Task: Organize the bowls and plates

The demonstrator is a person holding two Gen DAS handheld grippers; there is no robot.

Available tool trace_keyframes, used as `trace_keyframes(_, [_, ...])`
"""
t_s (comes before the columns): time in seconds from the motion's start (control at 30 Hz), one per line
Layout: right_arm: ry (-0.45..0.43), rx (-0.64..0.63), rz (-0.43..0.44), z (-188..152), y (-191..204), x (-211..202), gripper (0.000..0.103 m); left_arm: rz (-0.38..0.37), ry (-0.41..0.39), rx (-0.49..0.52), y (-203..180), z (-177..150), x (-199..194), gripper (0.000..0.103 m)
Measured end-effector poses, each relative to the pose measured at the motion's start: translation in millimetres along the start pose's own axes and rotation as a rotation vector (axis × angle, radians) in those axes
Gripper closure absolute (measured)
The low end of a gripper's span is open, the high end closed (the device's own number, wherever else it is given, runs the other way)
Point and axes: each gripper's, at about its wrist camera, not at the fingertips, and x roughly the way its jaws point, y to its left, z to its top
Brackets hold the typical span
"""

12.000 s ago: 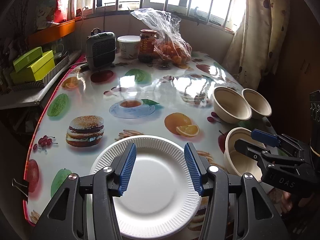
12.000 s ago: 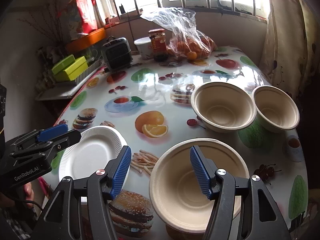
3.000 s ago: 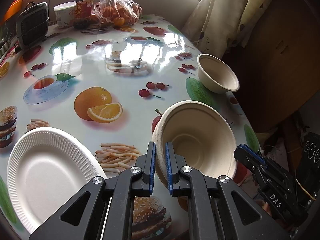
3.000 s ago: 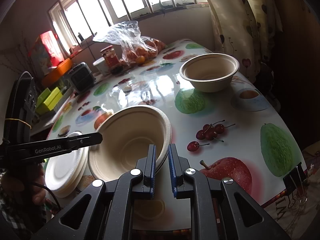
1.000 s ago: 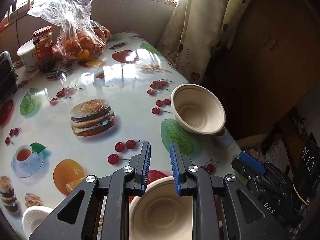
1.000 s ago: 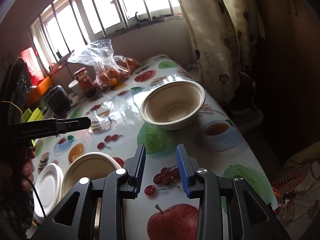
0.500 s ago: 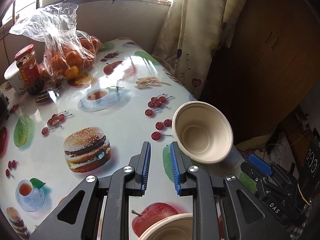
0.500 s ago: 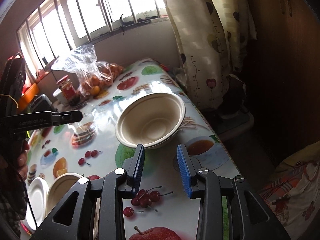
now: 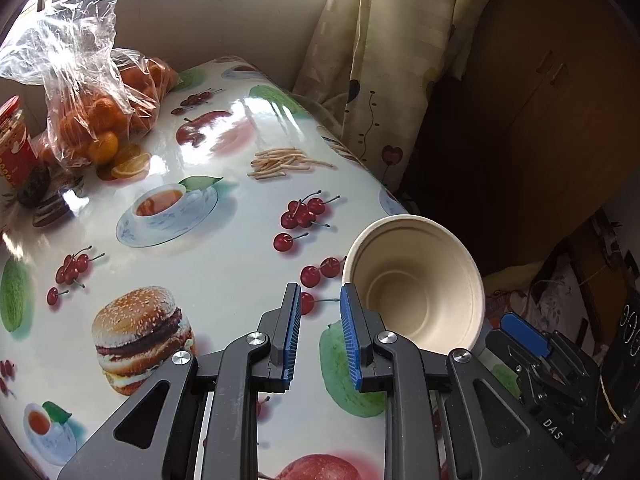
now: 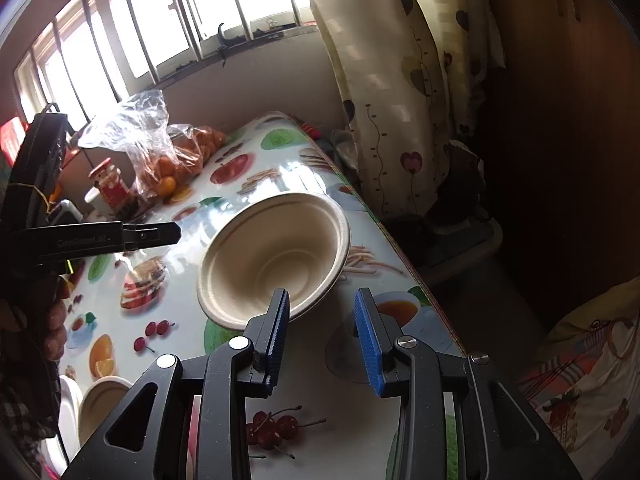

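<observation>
Bowl [image 10: 276, 254] is sitting near the surface's [image 9: 224, 264] right edge beside curtains [image 10: 384, 92]; left gripper [image 9: 319, 334] and right gripper [image 10: 322, 334] are hovering apart, holding nothing, oranges [image 9: 104, 120] lying at the far edge.

Glossy, slick oilcloth covers the surface [image 9: 224, 264], throwing back hard white window glare, while the beige bowl [image 9: 416, 288] on it looks matt, like pressed paper pulp with faint moulded rings. The left claw [image 9: 320, 332] shows matt black plastic arms, ribbed blue pads and shiny metal rivets, and the right claw [image 10: 322, 340] looks the same. A crinkled clear plastic bag [image 9: 76, 64] glints, and the curtain [image 10: 384, 80] hangs as soft printed cloth.
</observation>
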Motion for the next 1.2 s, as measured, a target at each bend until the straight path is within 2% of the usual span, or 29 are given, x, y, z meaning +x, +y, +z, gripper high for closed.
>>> trace_keyframes(0.23, [0.015, 0.022, 0.008, 2, -3, 11, 0.070, -0.036, 0.038, -0.013, 0, 4, 17, 0.082])
trace_keyframes(0.6, [0.020, 0.023, 0.008, 4, -1, 17, 0.070, -0.020, 0.053, 0.007, -2, 5, 28, 0.082])
trace_keyframes(0.97, [0.015, 0.020, 0.014, 4, 0, 18, 0.082, -0.026, 0.050, 0.020, -7, 6, 31, 0.090])
trace_keyframes(1.2, [0.016, 0.032, 0.027, 3, 1, 19, 0.083, -0.024, 0.049, 0.022, -7, 6, 31, 0.091])
